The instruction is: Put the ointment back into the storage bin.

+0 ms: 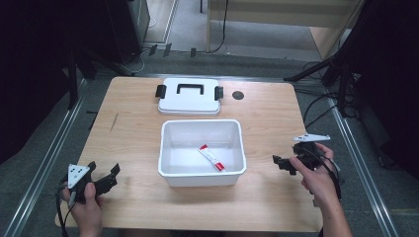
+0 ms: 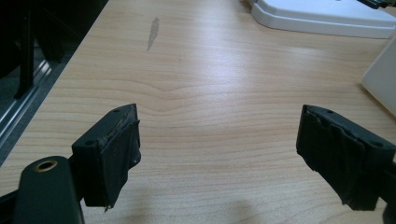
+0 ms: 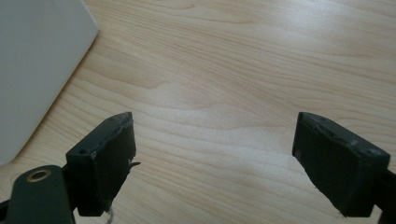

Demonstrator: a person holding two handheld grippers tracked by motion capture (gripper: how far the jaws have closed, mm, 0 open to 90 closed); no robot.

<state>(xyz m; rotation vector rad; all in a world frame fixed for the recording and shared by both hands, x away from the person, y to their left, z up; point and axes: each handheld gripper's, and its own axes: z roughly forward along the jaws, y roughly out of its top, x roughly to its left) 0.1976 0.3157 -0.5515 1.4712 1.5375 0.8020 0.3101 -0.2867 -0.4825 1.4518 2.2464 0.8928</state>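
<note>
On the wooden table (image 1: 133, 143) a white plastic storage box (image 1: 201, 174) stands at the centre, open on top, and inside it a small white tube with a red cap (image 1: 211, 158) lies flat on the bottom, a little toward the 3 o'clock side and turned diagonally with the cap toward 11 o'clock. The white lid with black handle and black clips (image 1: 189, 96) lies flat on the table at 12 o'clock from the box, near it but not touching. The left gripper (image 1: 106, 178) rests at 8 o'clock from the box, in the person's hand near the front edge; in the left gripper view the two black jaws stand wide apart with only bare wood between them, so it is open and holds nothing. The right gripper (image 1: 282, 163) is at 3 o'clock from the box, just beside its wall, and its jaws are also spread with nothing in between. I judge the packing part as done, because the tube is already in the box and both tongs are free; what is left seems to be taking the lid and closing it on the box, and this step is not yet begun
</note>
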